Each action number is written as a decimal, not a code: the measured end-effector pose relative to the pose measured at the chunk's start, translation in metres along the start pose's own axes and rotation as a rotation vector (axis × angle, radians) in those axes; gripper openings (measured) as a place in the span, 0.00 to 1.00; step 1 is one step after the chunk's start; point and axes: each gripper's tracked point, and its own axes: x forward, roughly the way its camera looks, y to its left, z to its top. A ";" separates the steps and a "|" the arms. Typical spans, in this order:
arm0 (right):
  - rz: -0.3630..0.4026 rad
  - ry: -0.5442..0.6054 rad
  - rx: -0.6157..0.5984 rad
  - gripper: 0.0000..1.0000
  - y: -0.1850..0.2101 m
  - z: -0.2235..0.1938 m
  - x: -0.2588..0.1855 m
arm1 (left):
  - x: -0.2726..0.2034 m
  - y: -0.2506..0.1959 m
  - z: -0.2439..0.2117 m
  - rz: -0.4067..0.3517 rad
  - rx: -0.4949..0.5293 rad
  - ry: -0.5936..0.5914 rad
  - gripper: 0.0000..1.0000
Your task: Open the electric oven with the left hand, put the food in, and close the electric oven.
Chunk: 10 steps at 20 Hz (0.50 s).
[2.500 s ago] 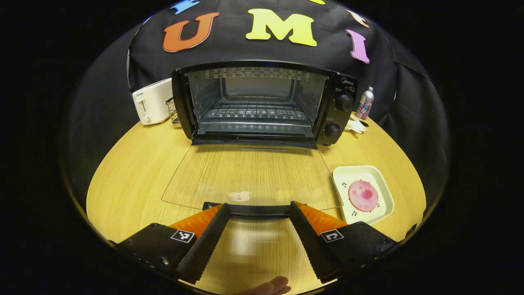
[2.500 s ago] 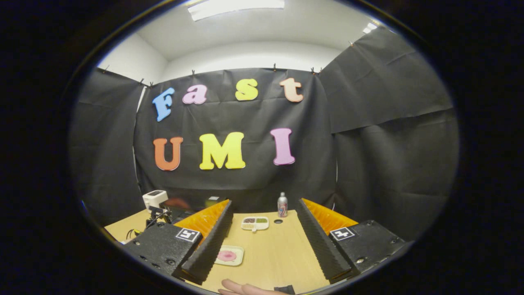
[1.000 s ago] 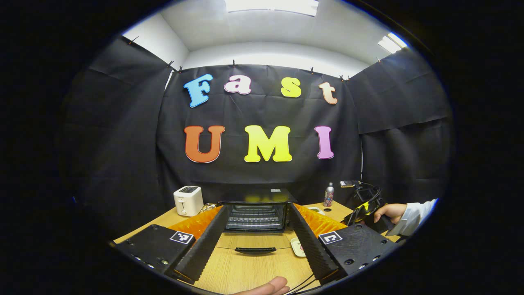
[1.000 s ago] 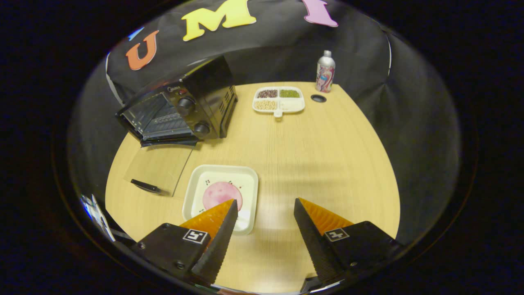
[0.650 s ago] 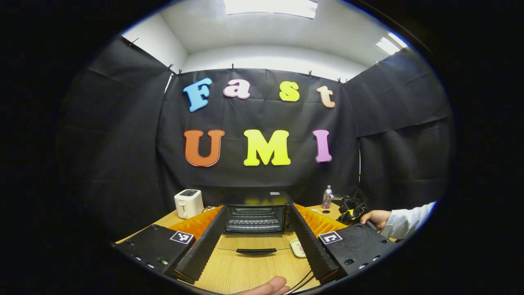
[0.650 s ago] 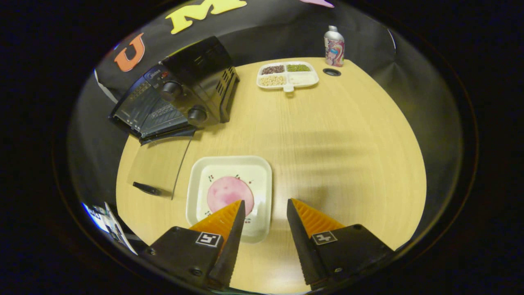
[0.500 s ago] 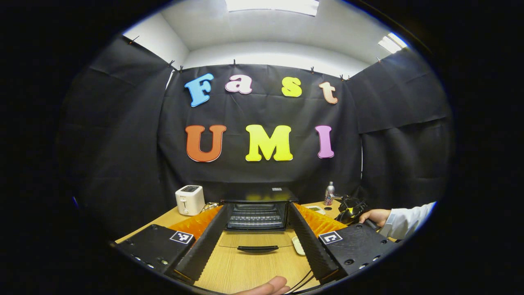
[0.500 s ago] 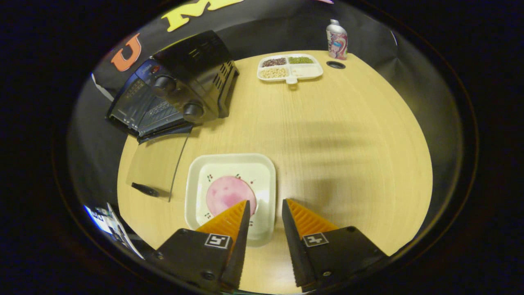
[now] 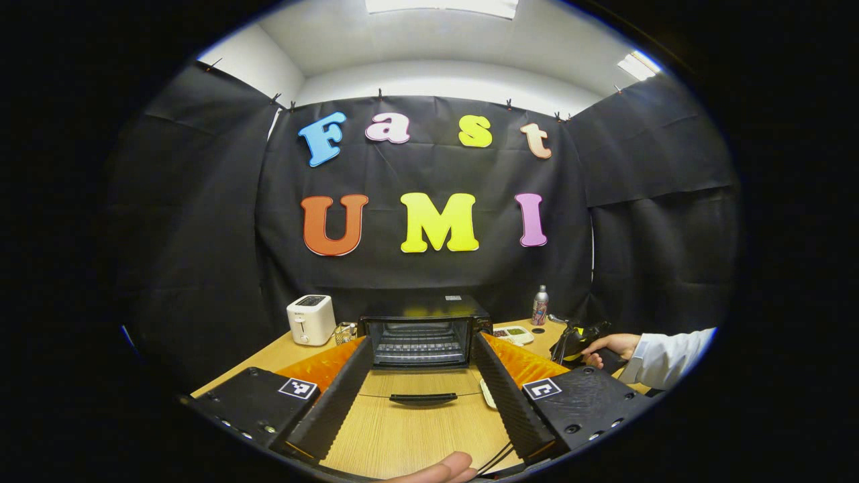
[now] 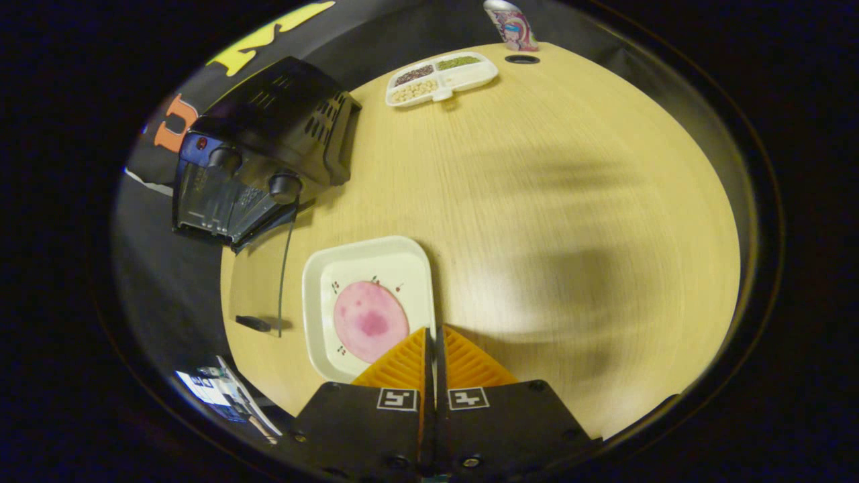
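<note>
- Black cloth walls enclose the booth on three sides, under a white ceiling with lit panels.
- Worktop: pale wood grain, carrying every item below.
- Electric oven: black, at the back of the worktop, rack visible inside; its glass door lies folded flat toward the viewer, dark handle at the near edge. Opening step judged complete.
- Toaster: white, well left of the oven in the left gripper view.
- White plate: square with rounded corners, on the worktop just right of the lowered door, near the front edge.
- Food: a pink round slice lying flat in the middle of the plate.
- Divided snack tray and a can: far end of the worktop, apart from the task.
- Right tongs: fingers drawn together on the plate's near right rim, a thin gap between them where the rim sits. Judged a pinch on the plate edge.
- Left tongs: spread wide, holding nothing, raised in front of the open door.
- Risk: an edge pinch gives little purchase; the plate may tip on lifting and the slice slide off, or the plate may knock the door on its way in.
</note>
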 end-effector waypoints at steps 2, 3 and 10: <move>0.049 0.002 0.030 0.04 -0.001 -0.005 -0.003 | -0.004 0.002 0.000 0.008 -0.002 0.004 0.95; 0.072 0.005 0.044 0.02 -0.003 -0.008 -0.005 | -0.006 0.003 -0.001 0.008 -0.004 0.004 0.95; 0.192 -0.028 0.092 0.04 -0.012 -0.014 -0.018 | -0.015 0.011 -0.003 0.023 -0.020 -0.001 0.95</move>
